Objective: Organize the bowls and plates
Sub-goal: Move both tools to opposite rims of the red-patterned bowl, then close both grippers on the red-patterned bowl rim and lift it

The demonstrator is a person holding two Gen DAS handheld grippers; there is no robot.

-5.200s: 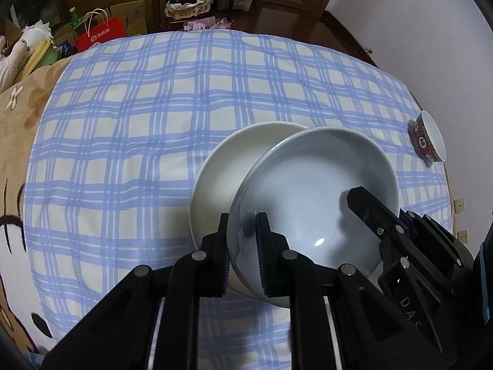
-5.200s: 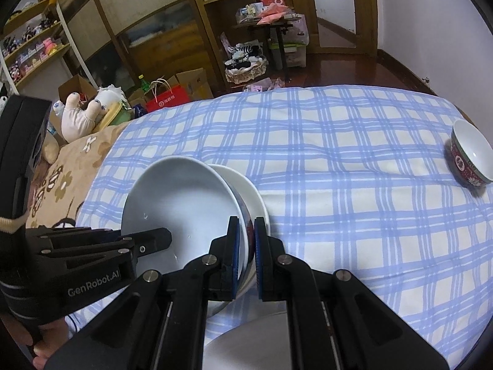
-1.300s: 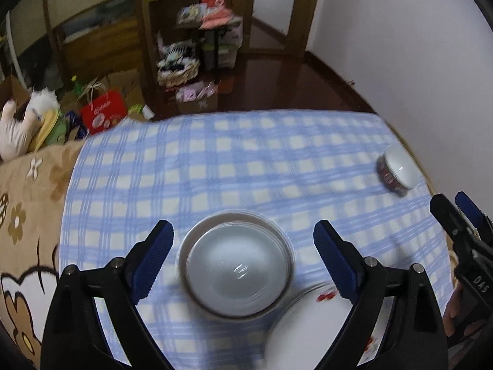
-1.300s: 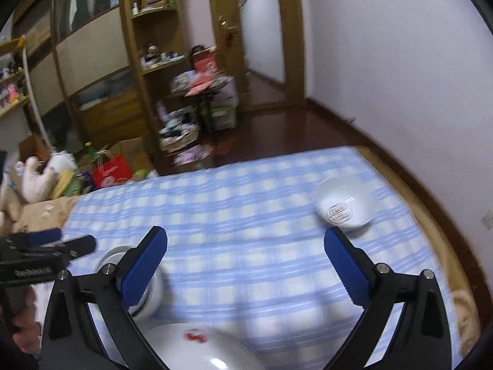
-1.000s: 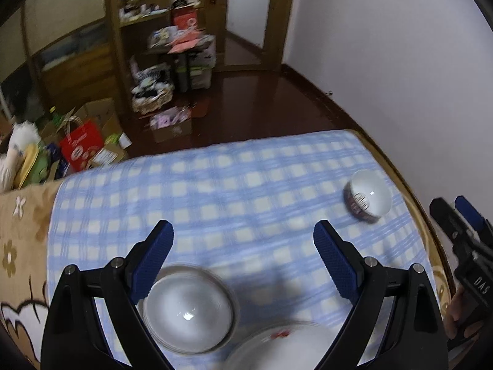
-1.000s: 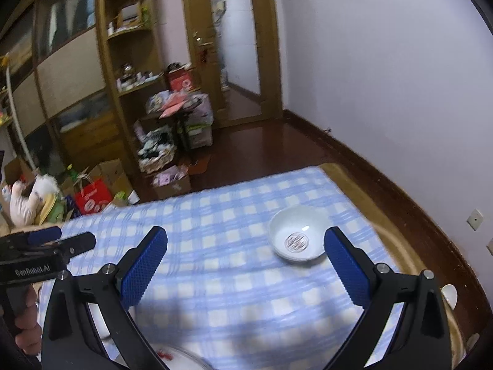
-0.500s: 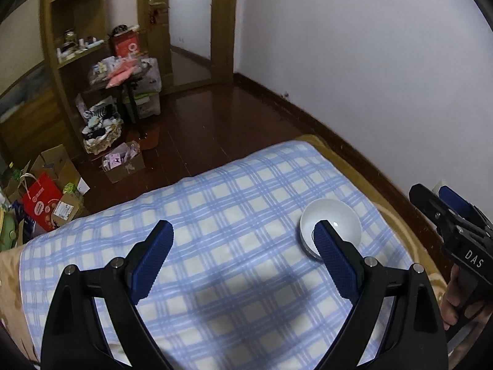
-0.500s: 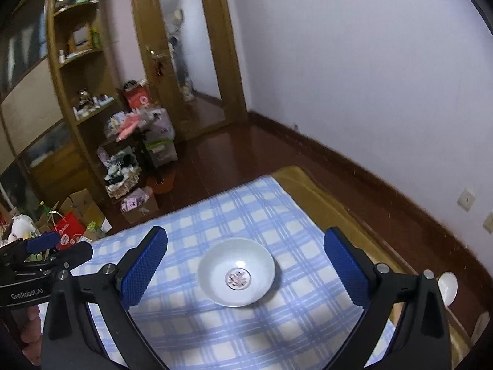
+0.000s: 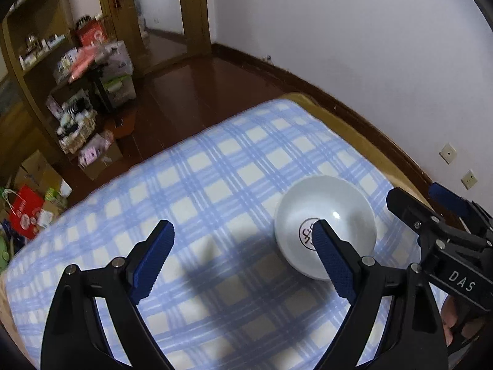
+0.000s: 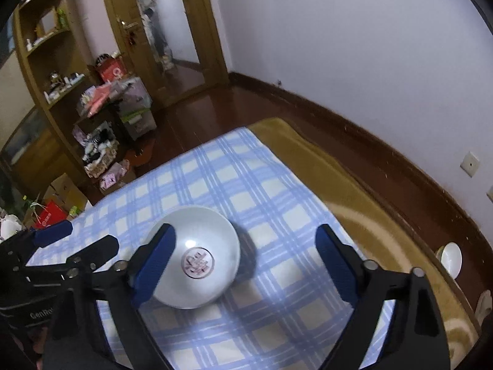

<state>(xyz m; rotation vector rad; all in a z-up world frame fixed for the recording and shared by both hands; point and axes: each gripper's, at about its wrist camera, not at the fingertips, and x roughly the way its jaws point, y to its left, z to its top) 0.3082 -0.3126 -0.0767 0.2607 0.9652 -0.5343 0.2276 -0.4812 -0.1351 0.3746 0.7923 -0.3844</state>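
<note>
A small white bowl point(image 9: 339, 209) with a round dark emblem in its bottom stands alone on the blue-checked cloth point(image 9: 215, 185) near the far right corner. My left gripper point(image 9: 243, 228) is open above the cloth, and its right finger overlaps the bowl's middle. In the right wrist view the same bowl point(image 10: 209, 234) lies below my right gripper point(image 10: 245, 231). Its jaws are closing, the left finger is over the bowl's left rim, and neither pad touches it. Each gripper shows in the other's view: the right gripper point(image 9: 416, 191) beside the bowl, the left gripper point(image 10: 89, 236) to its left.
The cloth ends just past the bowl, where a brown blanket point(image 10: 323, 166) runs to the edge. Beyond are dark wood floor, a white wall and a small white dish point(image 10: 451, 259) on the floor. Shelves, boxes and a red bag point(image 9: 26, 212) crowd the far left.
Both views swung right, away from the stacked plates, which left the view. Both grippers sank toward the lone bowl, which now looks much larger. The right jaws narrowed a little.
</note>
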